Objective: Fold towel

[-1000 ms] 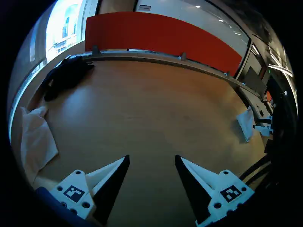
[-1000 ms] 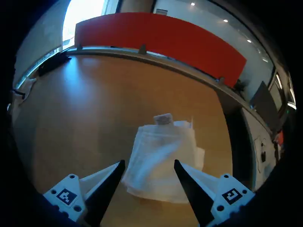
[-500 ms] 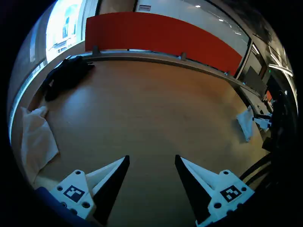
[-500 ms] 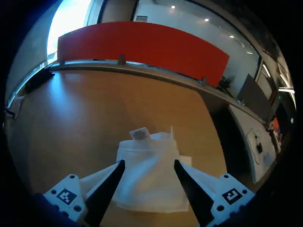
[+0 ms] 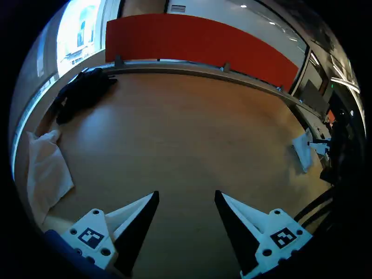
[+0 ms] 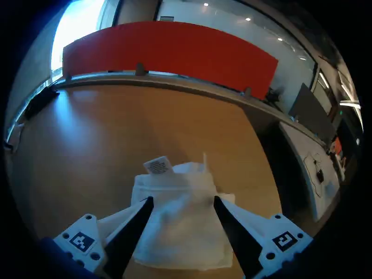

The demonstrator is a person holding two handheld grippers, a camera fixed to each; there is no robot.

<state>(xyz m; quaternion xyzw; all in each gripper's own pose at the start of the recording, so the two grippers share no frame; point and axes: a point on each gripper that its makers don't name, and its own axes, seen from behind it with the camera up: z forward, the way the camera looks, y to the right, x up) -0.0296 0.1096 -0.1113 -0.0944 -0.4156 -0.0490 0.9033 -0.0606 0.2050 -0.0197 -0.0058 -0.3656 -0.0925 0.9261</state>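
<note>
I see my right gripper's point(image 6: 182, 200) jaws open astride the folded towel point(image 6: 180, 225), long axis running straight ahead, tag point(image 6: 158, 165) farthest; left gripper's point(image 5: 186, 193) jaws open too.

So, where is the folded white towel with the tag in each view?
Left gripper view: the folded towel is small, at the far right, by the table edge.
Right gripper view: the towel low centre, between the open fingers of the right tool.
Shared landmark: the red panel behind the table.
</note>
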